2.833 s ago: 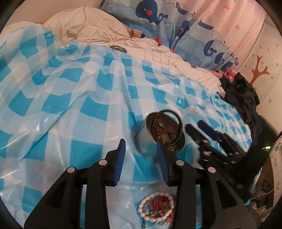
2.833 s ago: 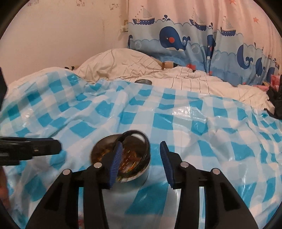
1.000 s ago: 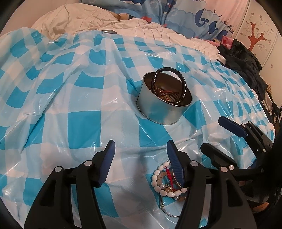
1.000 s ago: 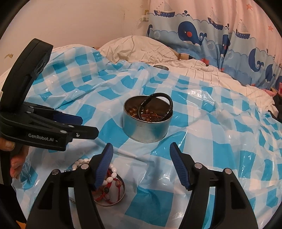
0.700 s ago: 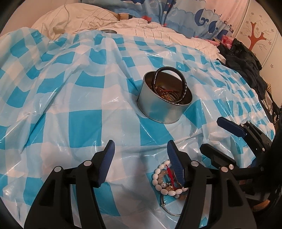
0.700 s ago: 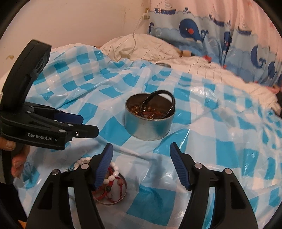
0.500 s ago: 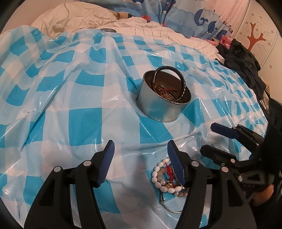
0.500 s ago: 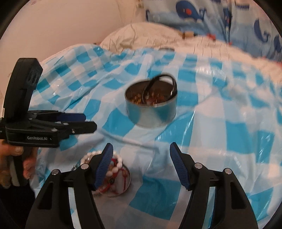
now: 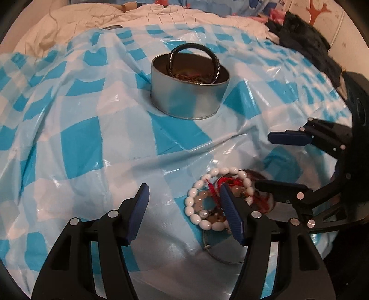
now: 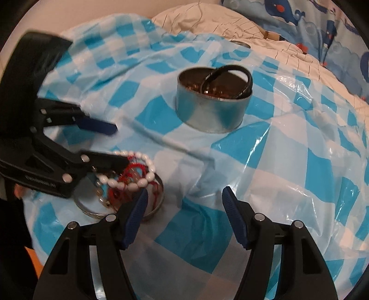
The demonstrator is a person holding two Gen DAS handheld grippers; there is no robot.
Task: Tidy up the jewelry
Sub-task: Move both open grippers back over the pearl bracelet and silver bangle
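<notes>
A round metal tin [image 9: 189, 92] [image 10: 212, 103] stands on the blue checked plastic sheet [image 9: 80, 138], holding brown beads and a black bangle [image 9: 193, 49] that leans on its rim. Nearer, a pile of jewelry lies on a metal lid [image 10: 152, 210]: a white bead bracelet [image 9: 198, 214] [image 10: 138, 182] and red cord pieces [image 10: 133, 170]. My left gripper [image 9: 183, 207] is open, its right finger over the pile. My right gripper [image 10: 184, 203] is open and empty, just right of the pile; it also shows in the left wrist view [image 9: 274, 161].
The sheet covers a bed with a cream quilt [image 10: 219, 20] and a whale-print curtain [image 10: 322, 23] behind. A small metal lid [image 10: 239, 43] lies at the sheet's far edge. Dark clothes [image 9: 306, 46] are heaped at the right.
Both grippers have moved down and closer to the jewelry pile. The left gripper's lower finger now reaches over the white bead bracelet. The tin has not moved.
</notes>
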